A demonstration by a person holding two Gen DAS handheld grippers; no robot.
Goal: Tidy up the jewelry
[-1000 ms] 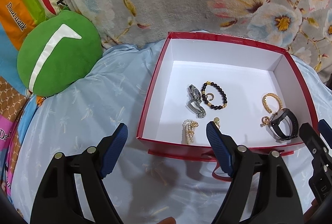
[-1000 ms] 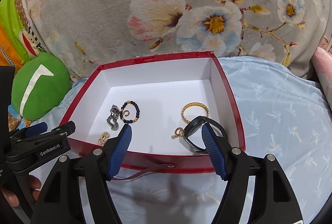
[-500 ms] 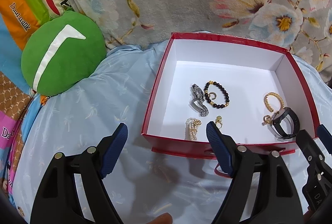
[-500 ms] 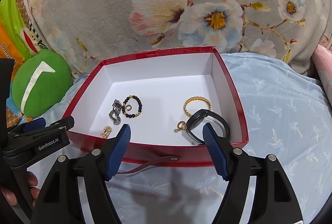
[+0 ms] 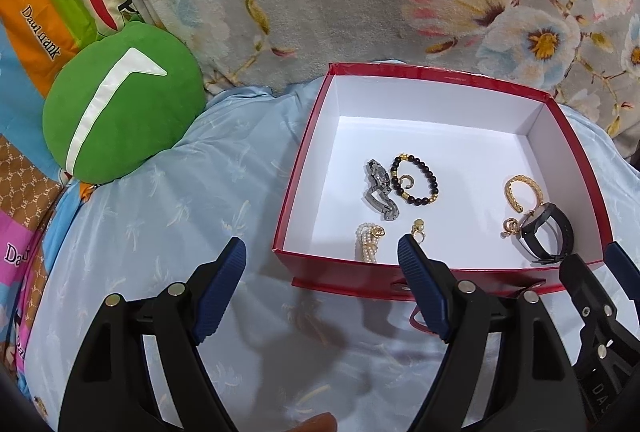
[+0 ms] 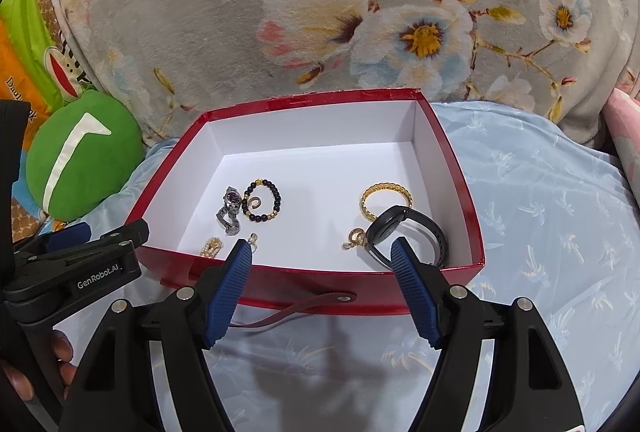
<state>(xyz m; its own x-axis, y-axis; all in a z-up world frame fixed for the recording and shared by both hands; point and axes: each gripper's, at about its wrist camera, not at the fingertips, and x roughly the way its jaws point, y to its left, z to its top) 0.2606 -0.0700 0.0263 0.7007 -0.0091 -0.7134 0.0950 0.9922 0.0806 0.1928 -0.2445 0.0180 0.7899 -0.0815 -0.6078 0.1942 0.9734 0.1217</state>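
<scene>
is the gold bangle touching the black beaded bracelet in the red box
Apart. The right wrist view shows bare white floor of the box between the gold bangle and the black beaded bracelet; the left wrist view agrees.

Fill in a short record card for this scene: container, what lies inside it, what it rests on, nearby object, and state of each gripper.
container: red box, open, white inside
inside: silver watch, black bead bracelet, gold bangle, black watch, pearl bracelet, small gold pieces
rests on: light blue sheet
nearby: green cushion
left gripper: open, empty
right gripper: open, empty
</scene>
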